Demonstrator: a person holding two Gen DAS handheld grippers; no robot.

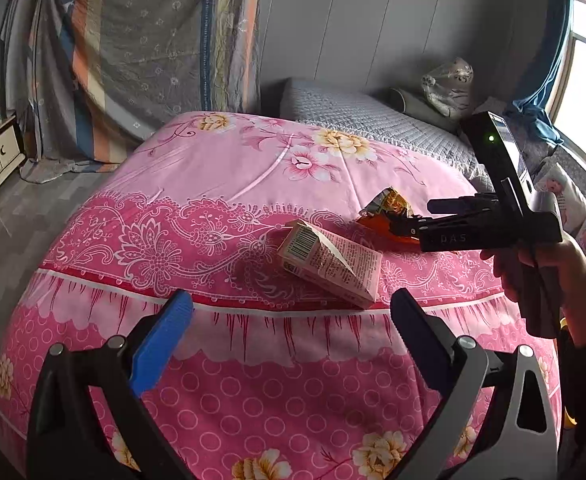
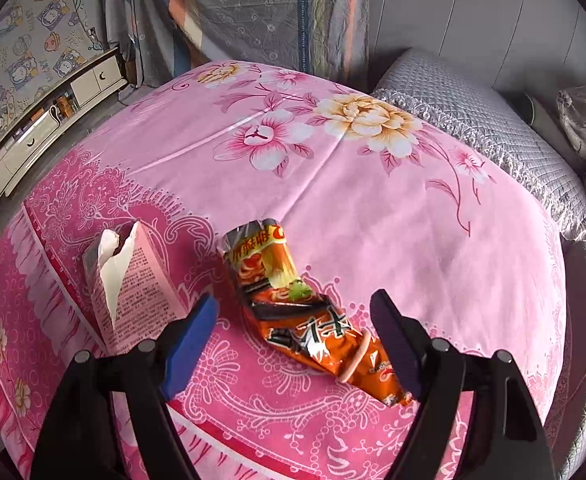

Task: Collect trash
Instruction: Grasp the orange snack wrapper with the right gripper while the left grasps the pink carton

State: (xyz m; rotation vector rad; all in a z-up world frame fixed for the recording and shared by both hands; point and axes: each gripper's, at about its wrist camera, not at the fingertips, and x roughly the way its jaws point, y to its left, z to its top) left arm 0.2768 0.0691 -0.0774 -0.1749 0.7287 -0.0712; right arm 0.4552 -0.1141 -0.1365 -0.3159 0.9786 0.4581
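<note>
Two trash items on bed (image 2: 373, 200) with pink floral cover. Pink carton (image 1: 331, 262), torn open at top, inside not visible, lies on side at 9 o'clock of orange noodle wrapper (image 2: 293, 312). Left tool (image 1: 291, 328) released, empty, carton just beyond at 12 o'clock. Right tool (image 2: 293, 340) released, wrapper between fingers, untouched. Grey quilted cover (image 2: 473, 120) at 2 o'clock; low cabinet (image 2: 53, 112) at 10 o'clock.

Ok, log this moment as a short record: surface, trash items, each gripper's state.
surface: pink floral bedspread
trash 1: orange snack wrapper, crumpled, lying on the bedspread
trash 2: pink carton, torn open, lying beside the wrapper
left gripper: open, empty, short of the carton
right gripper: open, straddling the wrapper's near end, not gripping
</note>
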